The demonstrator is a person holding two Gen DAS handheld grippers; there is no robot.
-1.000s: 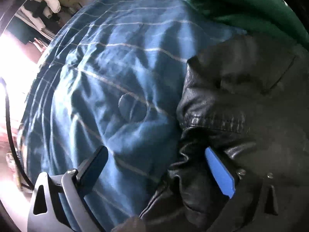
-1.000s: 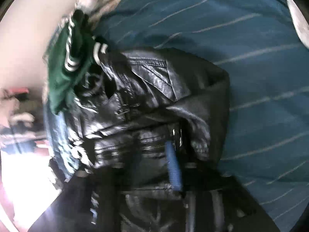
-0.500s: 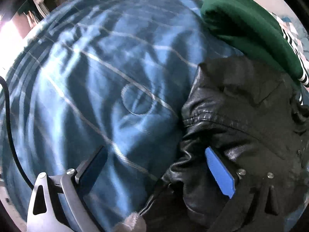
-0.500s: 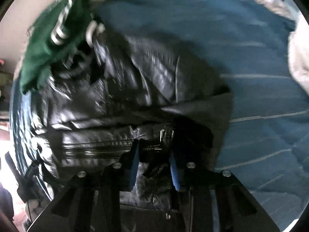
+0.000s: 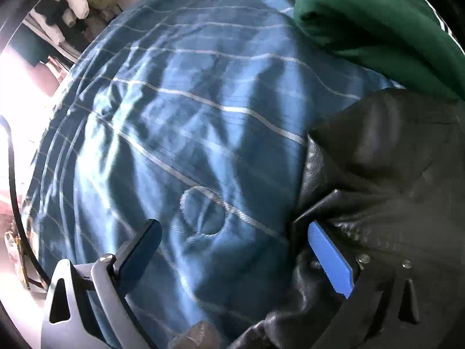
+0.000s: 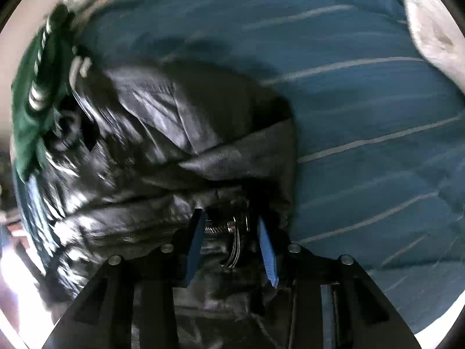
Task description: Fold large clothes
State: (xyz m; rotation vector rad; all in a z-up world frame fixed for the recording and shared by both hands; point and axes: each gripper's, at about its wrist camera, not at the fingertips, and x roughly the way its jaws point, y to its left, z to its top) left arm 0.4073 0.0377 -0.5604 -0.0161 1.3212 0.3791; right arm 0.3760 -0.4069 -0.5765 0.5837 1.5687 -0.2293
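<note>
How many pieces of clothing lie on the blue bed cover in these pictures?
2 for certain. The black leather jacket lies between both grippers; the green garment lies beyond it, touching its far edge. Others may be hidden under the jacket.
</note>
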